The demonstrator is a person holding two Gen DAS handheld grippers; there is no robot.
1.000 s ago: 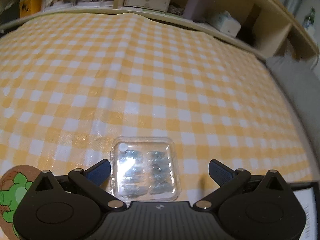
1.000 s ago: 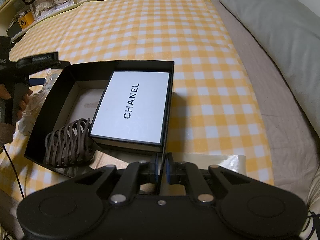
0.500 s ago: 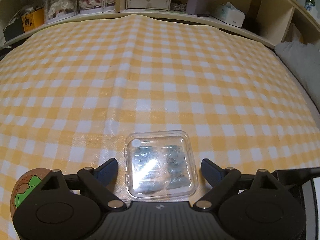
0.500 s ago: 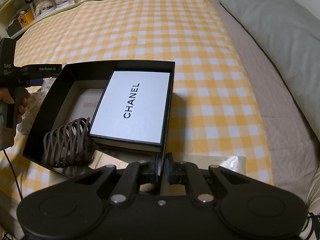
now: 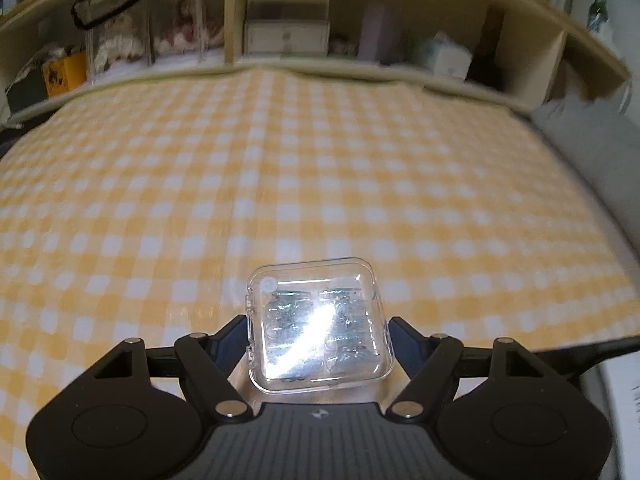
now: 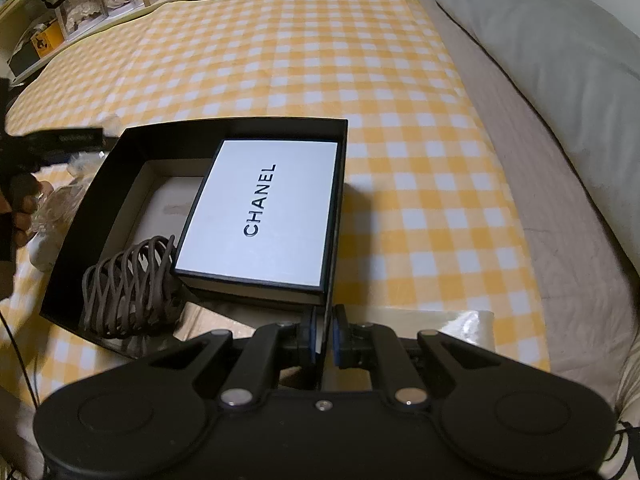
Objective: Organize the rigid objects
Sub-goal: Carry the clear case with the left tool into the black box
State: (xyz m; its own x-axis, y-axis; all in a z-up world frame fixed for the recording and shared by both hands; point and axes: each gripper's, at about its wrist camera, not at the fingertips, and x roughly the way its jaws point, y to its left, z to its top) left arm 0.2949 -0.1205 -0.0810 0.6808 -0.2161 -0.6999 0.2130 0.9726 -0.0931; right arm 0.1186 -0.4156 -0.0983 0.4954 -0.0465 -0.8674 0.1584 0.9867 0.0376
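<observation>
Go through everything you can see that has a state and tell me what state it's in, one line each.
Clear plastic case: lid shut, between the left gripper's pads.
Left gripper: jaws closing, pads at the case's sides.
Right gripper: shut on the black box's near wall.
Black box: open, no lid on it.
White Chanel box: closed, lying in the black box.
Brown hair claw: inside the black box.

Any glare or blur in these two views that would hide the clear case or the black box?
Left wrist view: a bright glare streak crosses the clear case lid, masking its contents; shelves and cloth are motion-smeared. Right wrist view: sharp and evenly lit, the black box and white box print legible; fisheye bends the edges.
</observation>
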